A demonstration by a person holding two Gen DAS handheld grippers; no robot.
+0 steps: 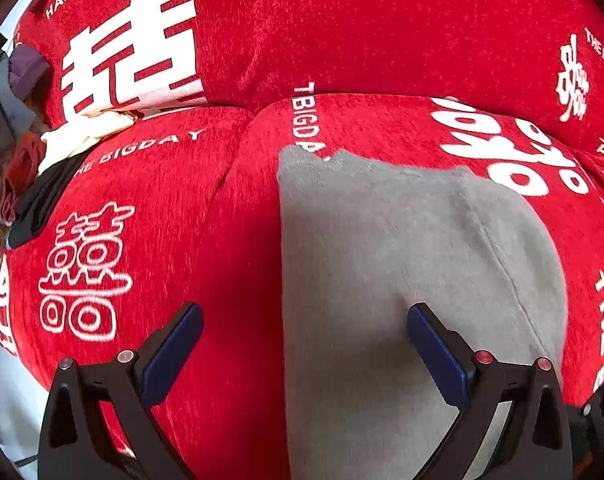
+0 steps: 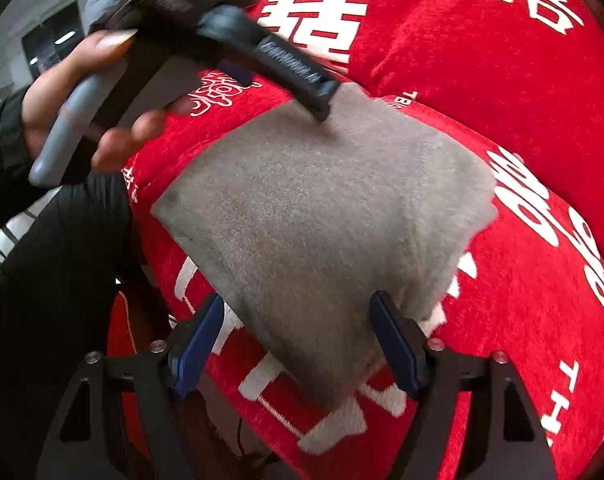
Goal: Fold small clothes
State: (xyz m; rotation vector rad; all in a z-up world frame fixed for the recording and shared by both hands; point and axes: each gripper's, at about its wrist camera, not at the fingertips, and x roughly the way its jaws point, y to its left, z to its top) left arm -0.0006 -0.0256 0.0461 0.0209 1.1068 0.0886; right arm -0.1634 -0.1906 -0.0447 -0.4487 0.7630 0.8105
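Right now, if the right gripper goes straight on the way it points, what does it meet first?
The grey cloth: the open right gripper already straddles its near corner, so it would likely run into that folded cloth lying on the red cover. Depth is unclear.

The grey cloth (image 2: 321,216) looks soft and fleecy, matt, with a short nap. Under it the red cover (image 1: 230,240) is a coarser, chenille-like fabric with flat white print. The left tongs (image 1: 303,354) and right tongs (image 2: 298,344) are matt black plastic with smooth blue pads (image 1: 174,356) and shiny metal rivets (image 1: 125,356).
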